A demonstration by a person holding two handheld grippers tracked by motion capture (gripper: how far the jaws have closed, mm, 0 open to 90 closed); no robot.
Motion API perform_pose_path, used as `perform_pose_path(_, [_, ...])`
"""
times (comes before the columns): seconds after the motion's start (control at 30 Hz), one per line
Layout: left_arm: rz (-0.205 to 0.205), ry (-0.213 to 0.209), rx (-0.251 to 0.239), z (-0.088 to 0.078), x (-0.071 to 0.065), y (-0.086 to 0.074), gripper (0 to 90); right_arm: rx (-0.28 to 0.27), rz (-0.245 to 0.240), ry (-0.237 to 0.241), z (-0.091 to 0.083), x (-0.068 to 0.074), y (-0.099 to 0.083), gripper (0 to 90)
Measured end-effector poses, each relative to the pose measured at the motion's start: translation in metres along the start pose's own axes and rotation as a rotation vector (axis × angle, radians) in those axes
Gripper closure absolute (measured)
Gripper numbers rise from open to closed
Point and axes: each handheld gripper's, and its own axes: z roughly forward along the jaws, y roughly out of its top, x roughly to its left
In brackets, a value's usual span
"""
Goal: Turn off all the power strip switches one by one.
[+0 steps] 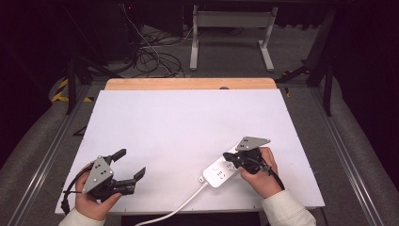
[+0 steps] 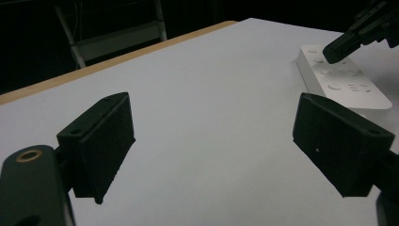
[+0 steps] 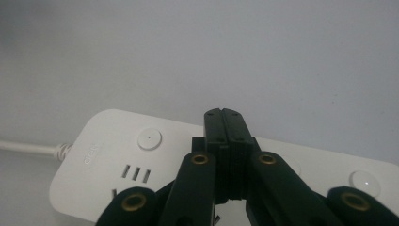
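Your right gripper (image 3: 225,115) has its jaws clenched together, empty, tips over the white power strip (image 1: 220,172) lying near the surface's (image 1: 188,127) front edge. Your left gripper (image 1: 131,165) hovers well apart, jaws released wide.

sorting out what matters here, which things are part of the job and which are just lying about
Part of the job:
- white power strip, with its round buttons
- right gripper, jaws shut, over the strip
- power strip's white cable

Just around:
- left gripper, open, over bare table
- white table
- white metal frame on the floor behind
- cables on the floor
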Motion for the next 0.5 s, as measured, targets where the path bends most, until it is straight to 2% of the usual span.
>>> perform_pose_path(0.5, [0.0, -0.002, 0.0, 0.0001, -0.0001, -0.0002, 13.6, 0.027, 0.002, 0.008, 0.0084, -0.0013, -0.0024, 90.0])
